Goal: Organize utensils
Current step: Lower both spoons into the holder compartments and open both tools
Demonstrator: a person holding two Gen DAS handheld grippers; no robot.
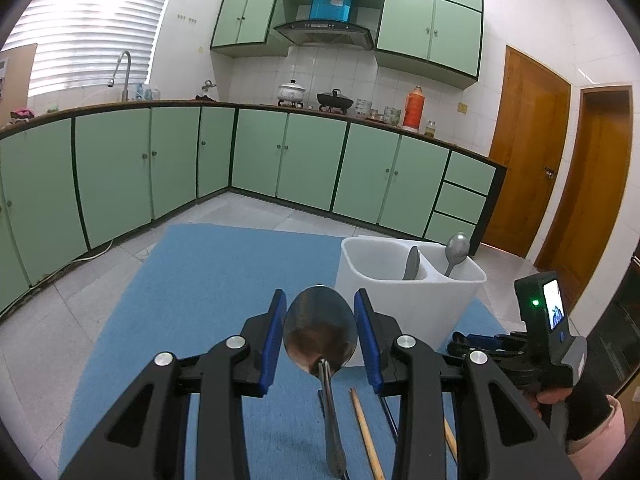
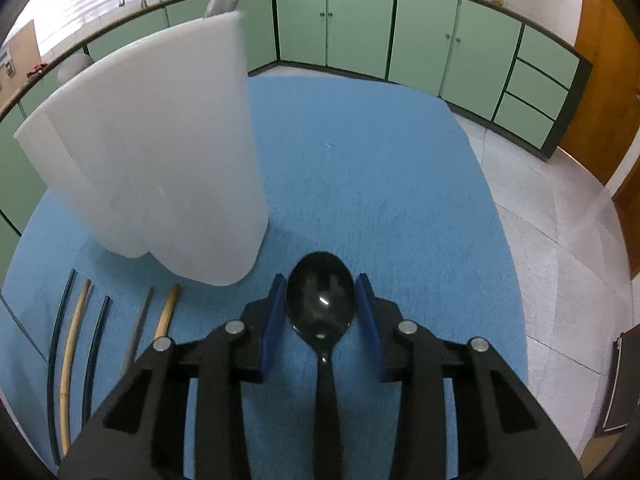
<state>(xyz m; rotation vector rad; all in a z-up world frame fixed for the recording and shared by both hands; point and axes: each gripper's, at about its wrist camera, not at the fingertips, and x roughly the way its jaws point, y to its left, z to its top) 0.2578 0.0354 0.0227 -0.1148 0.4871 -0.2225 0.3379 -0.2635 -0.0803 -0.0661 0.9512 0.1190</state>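
My left gripper stands with its blue pads on either side of a steel spoon, bowl up between the fingertips, handle running back under the gripper. A white two-compartment holder stands just ahead to the right with two steel spoons in it. My right gripper has a black spoon between its pads the same way; it also shows low at the right of the left wrist view. The holder is close on its left.
A blue mat covers the table. Black and wooden chopsticks lie side by side on it below the holder; one wooden chopstick shows under my left gripper. Green kitchen cabinets and a tiled floor lie beyond.
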